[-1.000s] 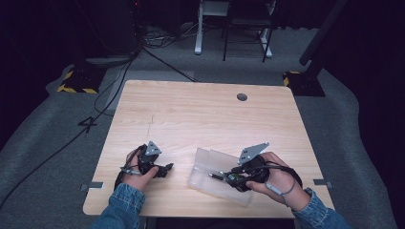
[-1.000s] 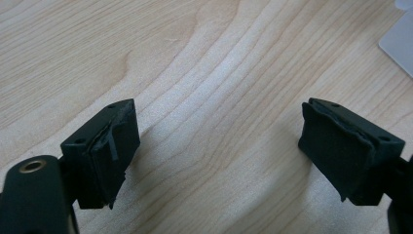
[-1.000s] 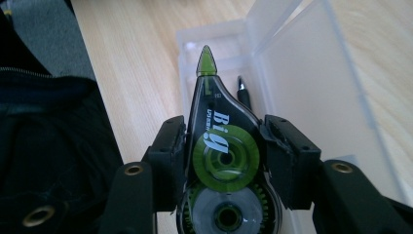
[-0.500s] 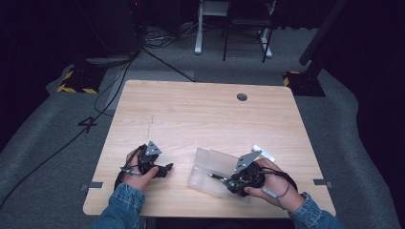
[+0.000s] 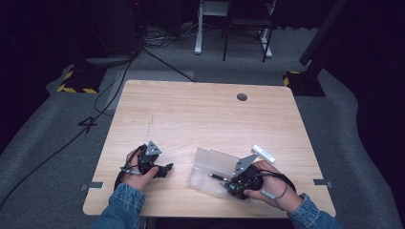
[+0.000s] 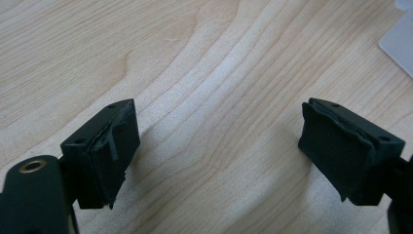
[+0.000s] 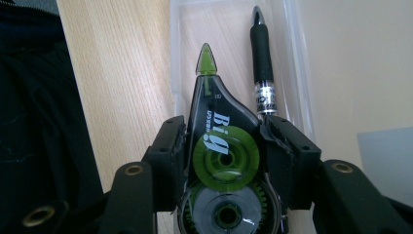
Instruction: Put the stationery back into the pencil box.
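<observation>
My right gripper (image 7: 225,144) is shut on a black and green correction tape roller (image 7: 219,141), its pads pressing both flanks. The roller's green tip points along a clear plastic case (image 7: 234,29), where a black pen (image 7: 261,58) lies right beside it. From above, the right gripper (image 5: 229,183) sits low over the near end of the case (image 5: 212,164), with the pen (image 5: 216,176) inside. My left gripper (image 5: 165,169) rests on the table at the left, apart from the case. Its jaws (image 6: 216,151) stand wide open over bare wood.
A small white block (image 5: 263,153) lies just right of the case. A corner of the case's lid (image 6: 399,39) reaches into the left gripper view. The wooden table (image 5: 200,114) has a round hole (image 5: 242,97) at the back. Dark floor and cables surround it.
My right hand has sunk toward the table's near edge with the roller in its grip, down onto the case. The left hand has kept still.
</observation>
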The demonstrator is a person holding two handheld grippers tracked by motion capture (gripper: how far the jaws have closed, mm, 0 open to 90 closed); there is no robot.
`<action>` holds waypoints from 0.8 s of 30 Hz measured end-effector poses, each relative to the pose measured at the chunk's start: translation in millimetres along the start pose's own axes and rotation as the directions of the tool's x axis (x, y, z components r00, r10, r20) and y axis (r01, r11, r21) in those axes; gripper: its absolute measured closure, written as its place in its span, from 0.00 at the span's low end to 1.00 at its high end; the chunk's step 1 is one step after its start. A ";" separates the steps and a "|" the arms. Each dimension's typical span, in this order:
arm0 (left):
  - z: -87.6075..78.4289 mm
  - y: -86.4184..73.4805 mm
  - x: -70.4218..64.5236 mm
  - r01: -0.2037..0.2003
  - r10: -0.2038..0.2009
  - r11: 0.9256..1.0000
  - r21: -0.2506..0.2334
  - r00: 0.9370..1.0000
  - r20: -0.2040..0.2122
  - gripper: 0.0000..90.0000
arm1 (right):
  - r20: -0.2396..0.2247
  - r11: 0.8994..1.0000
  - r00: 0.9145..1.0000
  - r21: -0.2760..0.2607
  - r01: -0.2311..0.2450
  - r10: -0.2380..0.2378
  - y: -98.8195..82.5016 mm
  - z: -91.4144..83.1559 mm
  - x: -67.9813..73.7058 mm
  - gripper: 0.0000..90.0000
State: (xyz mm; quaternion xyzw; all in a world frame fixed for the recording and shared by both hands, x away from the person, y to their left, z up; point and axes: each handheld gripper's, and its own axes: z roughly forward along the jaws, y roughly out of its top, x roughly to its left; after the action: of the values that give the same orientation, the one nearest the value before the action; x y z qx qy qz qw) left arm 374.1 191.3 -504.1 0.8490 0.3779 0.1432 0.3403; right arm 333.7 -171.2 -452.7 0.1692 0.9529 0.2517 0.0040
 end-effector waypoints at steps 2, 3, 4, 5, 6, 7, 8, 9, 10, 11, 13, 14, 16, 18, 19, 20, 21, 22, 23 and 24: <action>0.0 0.0 0.0 0.000 0.000 1.000 0.000 1.000 0.000 0.16 | -0.004 1.000 1.000 0.010 0.005 -0.004 -0.9 1.1 0.0 0.58; 0.0 0.0 0.0 0.000 0.000 1.000 0.000 1.000 0.000 0.16 | -0.011 1.000 1.000 0.017 0.004 -0.004 -1.2 1.4 0.0 0.58; 0.0 0.0 0.0 0.000 0.000 1.000 0.000 1.000 0.000 0.16 | -0.012 1.000 1.000 0.021 0.004 -0.004 -1.6 1.8 0.2 0.58; 0.0 0.0 0.0 0.000 0.000 1.000 0.000 1.000 0.000 0.16 | -0.010 1.000 1.000 0.023 0.002 -0.002 -1.7 2.1 0.2 0.58; 0.0 0.0 0.0 0.000 0.000 1.000 0.000 1.000 0.000 0.16 | -0.010 1.000 1.000 0.022 0.005 -0.005 -1.9 2.3 -0.1 0.58; 0.0 0.0 0.0 0.000 0.000 1.000 0.000 1.000 0.000 0.16 | -0.009 1.000 1.000 0.023 0.003 -0.003 -2.0 2.4 -0.2 0.58; 0.0 0.0 0.0 0.000 0.000 1.000 0.000 1.000 0.000 0.16 | -0.011 1.000 1.000 0.025 0.005 -0.005 -2.3 2.5 -0.5 0.58; 0.0 0.0 0.0 0.000 0.000 1.000 0.000 1.000 0.000 0.16 | -0.014 1.000 1.000 0.027 -0.002 0.002 -2.5 2.7 -0.3 0.58; 0.0 0.0 0.0 0.000 0.000 1.000 0.000 1.000 0.000 0.16 | -0.015 1.000 1.000 0.027 -0.001 0.002 -2.7 3.0 -0.4 0.58; 0.0 0.0 0.0 0.000 0.000 1.000 0.000 1.000 0.000 0.16 | -0.014 1.000 1.000 0.028 -0.002 0.003 -2.8 3.4 -0.4 0.58; 0.0 0.0 0.0 0.000 0.000 1.000 0.000 1.000 0.000 0.16 | -0.017 1.000 1.000 0.028 -0.001 0.001 -3.4 4.7 -0.6 0.58; 0.0 0.0 0.0 0.000 0.000 1.000 0.000 1.000 0.000 0.16 | -0.018 1.000 1.000 0.029 0.000 0.000 -3.6 5.1 -0.8 0.58; 0.0 0.0 0.0 0.000 0.000 1.000 0.000 1.000 0.000 0.16 | -0.017 1.000 1.000 0.030 0.002 -0.001 -3.9 6.1 -0.8 0.58; 0.0 0.0 0.0 0.000 0.000 1.000 0.000 1.000 0.000 0.16 | -0.016 1.000 1.000 0.031 0.002 -0.002 -3.8 6.3 -0.4 0.58; 0.0 0.0 0.0 0.000 0.000 1.000 0.000 1.000 0.000 0.16 | -0.013 0.999 1.000 0.033 0.004 -0.003 -3.5 6.0 -0.2 0.58; 0.0 0.0 0.0 0.000 0.000 1.000 0.000 1.000 0.000 0.16 | -0.012 0.999 1.000 0.032 0.004 -0.004 -3.5 5.7 0.1 0.58; 0.0 0.0 0.0 0.000 0.000 1.000 0.000 1.000 0.000 0.16 | -0.010 1.000 1.000 0.031 0.004 -0.004 -3.5 5.6 0.2 0.58; 0.0 0.0 0.0 0.000 0.000 1.000 0.000 1.000 0.000 0.16 | -0.007 1.000 1.000 0.030 0.005 -0.005 -3.4 5.4 0.4 0.57; 0.0 0.0 0.0 0.000 0.000 1.000 0.000 1.000 0.000 0.16 | -0.004 1.000 1.000 0.030 0.007 -0.007 -3.4 5.4 0.6 0.57; 0.0 0.0 0.0 0.000 0.000 1.000 0.000 1.000 0.000 0.16 | 0.006 0.999 1.000 0.032 0.009 -0.009 -3.5 5.5 1.1 0.57</action>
State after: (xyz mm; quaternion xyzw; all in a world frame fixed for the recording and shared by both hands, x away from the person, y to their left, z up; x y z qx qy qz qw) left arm 374.1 191.3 -504.1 0.8490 0.3779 0.1432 0.3403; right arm 332.1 -171.0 -459.0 0.1656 0.9575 0.2360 0.0056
